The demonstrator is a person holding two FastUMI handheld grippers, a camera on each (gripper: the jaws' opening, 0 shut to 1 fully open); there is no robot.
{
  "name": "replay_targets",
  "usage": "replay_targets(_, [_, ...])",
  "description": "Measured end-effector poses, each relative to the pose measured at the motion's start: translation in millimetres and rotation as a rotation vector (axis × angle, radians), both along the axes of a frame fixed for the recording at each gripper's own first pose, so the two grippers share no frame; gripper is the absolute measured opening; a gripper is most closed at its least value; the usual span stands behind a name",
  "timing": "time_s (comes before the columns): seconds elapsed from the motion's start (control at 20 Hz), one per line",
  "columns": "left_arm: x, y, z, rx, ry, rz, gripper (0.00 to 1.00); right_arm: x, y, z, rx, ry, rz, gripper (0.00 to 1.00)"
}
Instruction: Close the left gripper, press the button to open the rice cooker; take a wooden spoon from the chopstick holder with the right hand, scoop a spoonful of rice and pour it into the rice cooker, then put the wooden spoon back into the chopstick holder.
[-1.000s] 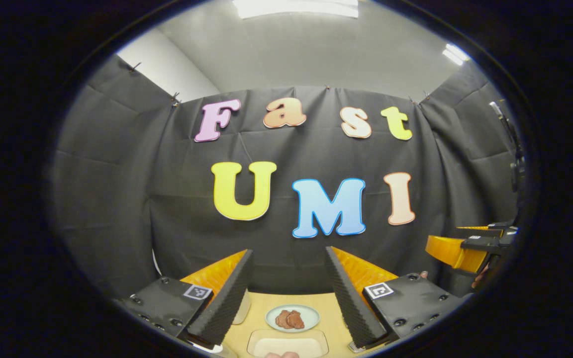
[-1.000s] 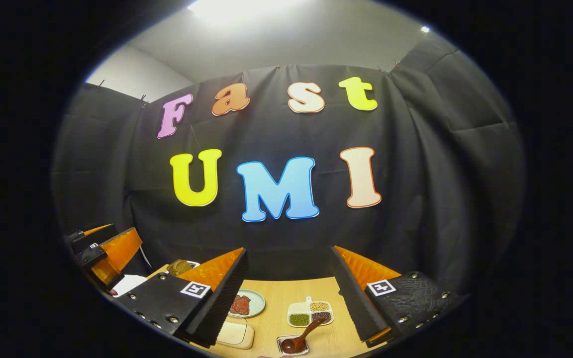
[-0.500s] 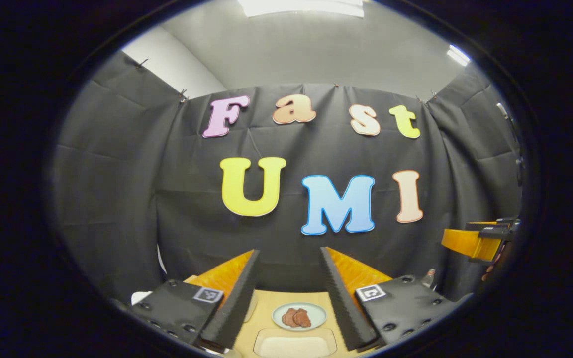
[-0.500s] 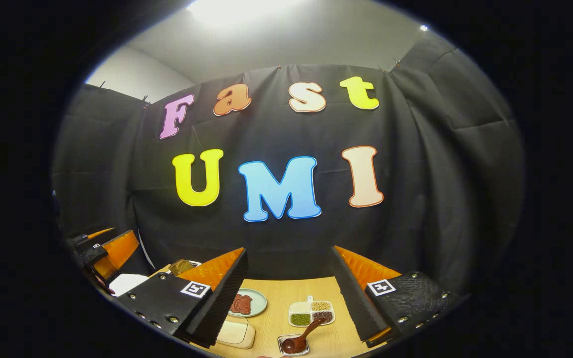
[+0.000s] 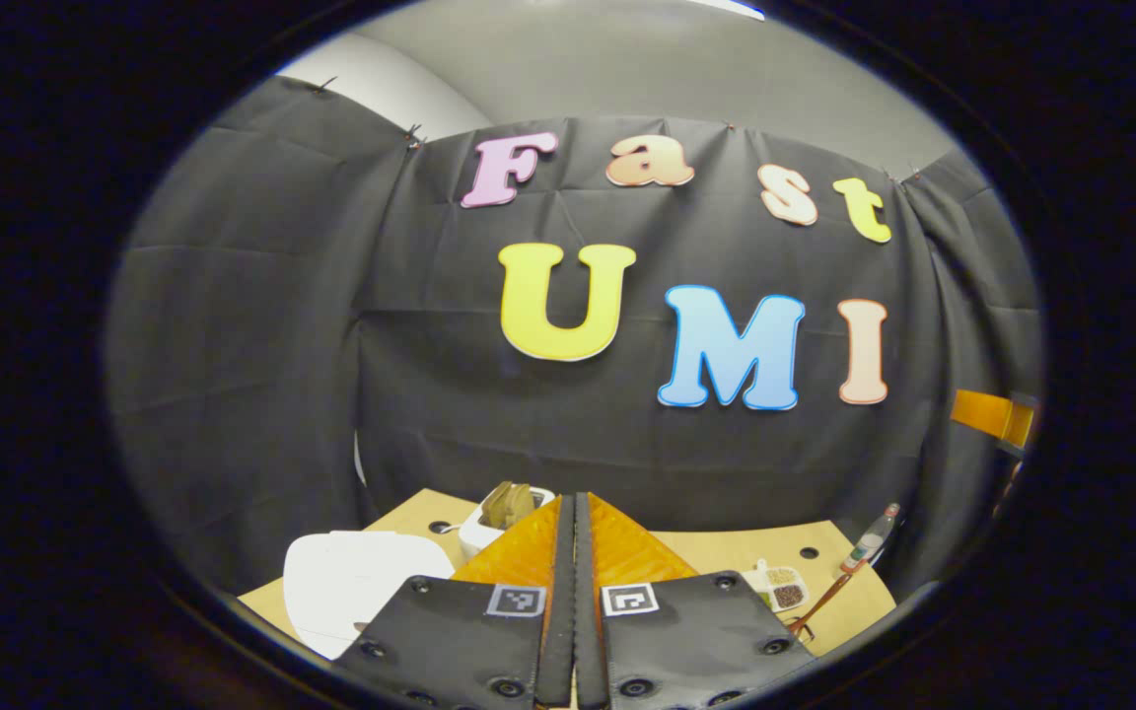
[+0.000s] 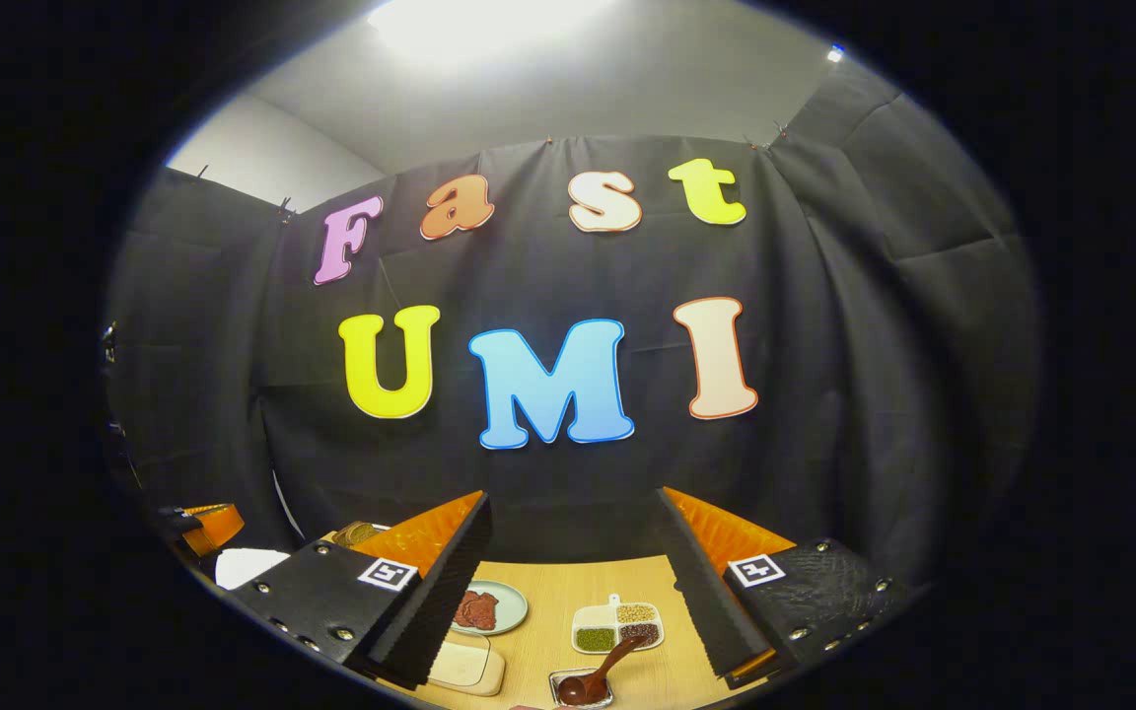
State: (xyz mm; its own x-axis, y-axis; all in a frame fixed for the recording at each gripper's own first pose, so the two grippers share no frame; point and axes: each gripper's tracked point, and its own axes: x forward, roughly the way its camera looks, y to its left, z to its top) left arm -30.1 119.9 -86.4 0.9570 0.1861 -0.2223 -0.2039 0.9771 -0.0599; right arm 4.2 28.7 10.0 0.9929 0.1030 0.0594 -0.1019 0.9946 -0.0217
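The left tool (image 5: 574,592) stands fully closed, its two ridged black fingers pressed flat together with nothing between them, above the pale wooden counter (image 5: 726,548). Just ahead and to its left sits the white rounded rice cooker (image 5: 351,582), lid down; the white chopstick holder with wooden utensils (image 5: 504,515) stands right beyond the fingertips. To its right lie a small divided dish of beans (image 5: 778,586) and a slim bottle (image 5: 874,534). The right tool (image 6: 573,582) is spread wide and empty. Between its fingers lie a pale blue plate of reddish meat (image 6: 489,606), a white four-part dish of grains (image 6: 615,625) and a dark brown spoon in a small metal tray (image 6: 588,682).
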Motion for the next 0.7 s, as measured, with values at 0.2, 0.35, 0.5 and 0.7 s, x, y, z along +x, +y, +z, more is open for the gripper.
replay_targets(0.2, [-16,53,-40,-0.011,0.102,0.070,0.07,4,4,-6,-0.004,0.016,0.014,0.99])
replay_targets(0.35, [-31,95,-77,-0.075,0.180,0.131,0.07,9,9,-15,-0.002,0.043,0.027,0.99])
replay_targets(0.5, [-48,127,-121,-0.138,0.278,0.192,0.11,10,10,-22,-0.021,0.057,0.035,0.99])
replay_targets(0.7, [-67,149,-175,-0.218,0.424,0.235,0.07,13,9,-26,-0.017,0.070,0.039,0.99])
